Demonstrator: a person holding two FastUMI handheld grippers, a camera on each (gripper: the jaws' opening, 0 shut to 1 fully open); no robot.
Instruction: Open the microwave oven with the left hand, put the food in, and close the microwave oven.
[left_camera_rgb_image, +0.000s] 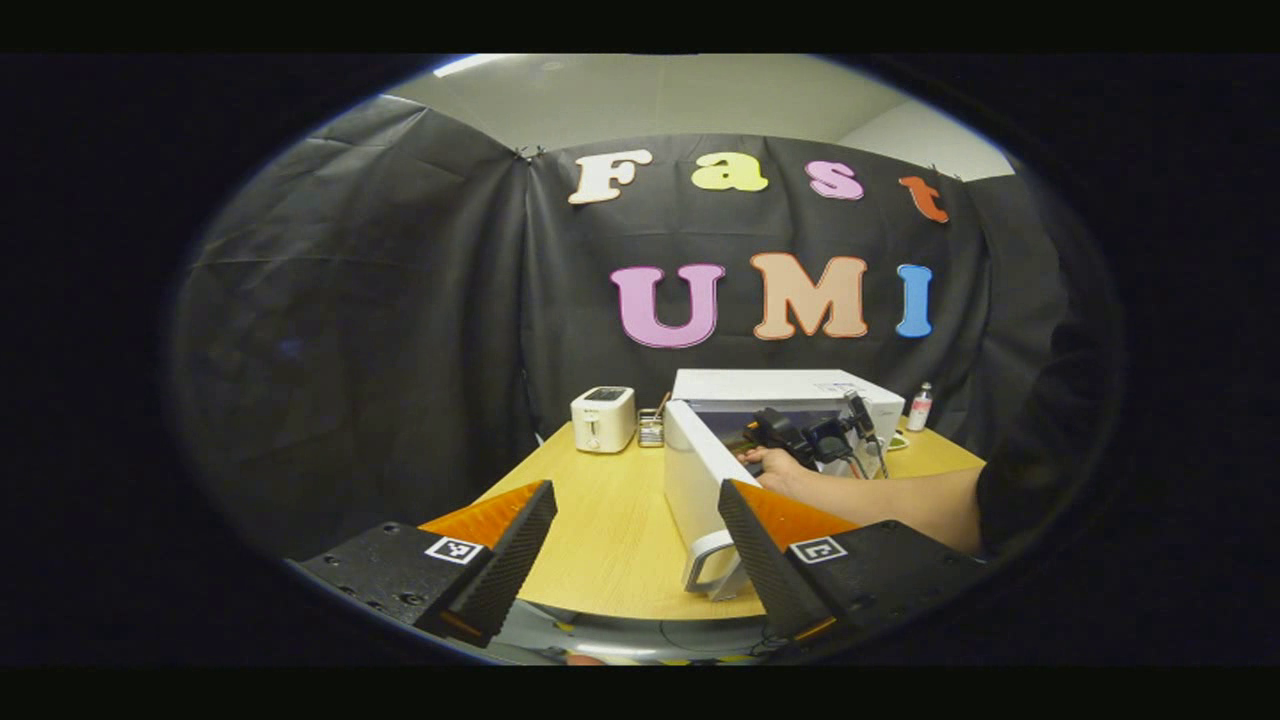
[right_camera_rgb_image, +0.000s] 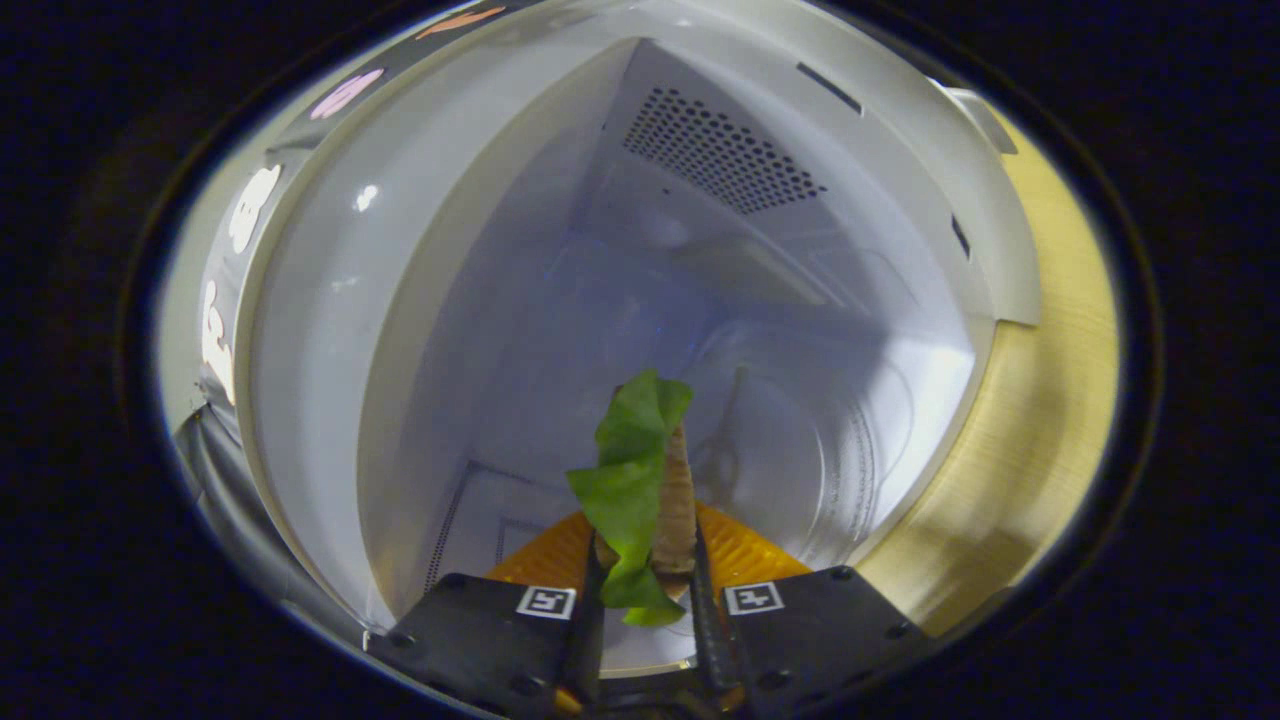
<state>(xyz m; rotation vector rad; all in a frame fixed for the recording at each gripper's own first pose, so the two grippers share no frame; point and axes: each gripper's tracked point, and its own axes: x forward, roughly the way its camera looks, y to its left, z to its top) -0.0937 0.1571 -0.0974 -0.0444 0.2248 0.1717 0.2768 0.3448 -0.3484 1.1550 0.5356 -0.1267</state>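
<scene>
We are looking at a recording booth dressed as a small kitchen corner, not a real home. Black cloth (left_camera_rgb_image: 380, 300) hangs as the walls, pinned below a plain ceiling (left_camera_rgb_image: 660, 95). A wooden tabletop (left_camera_rgb_image: 600, 500) carries a white microwave oven (left_camera_rgb_image: 780, 395) with its door open, a toaster (left_camera_rgb_image: 603, 418) and a small bottle (left_camera_rgb_image: 919, 407).

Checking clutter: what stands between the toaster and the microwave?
In the left gripper view, a small rack-like holder sits between the toaster and the microwave.
</scene>
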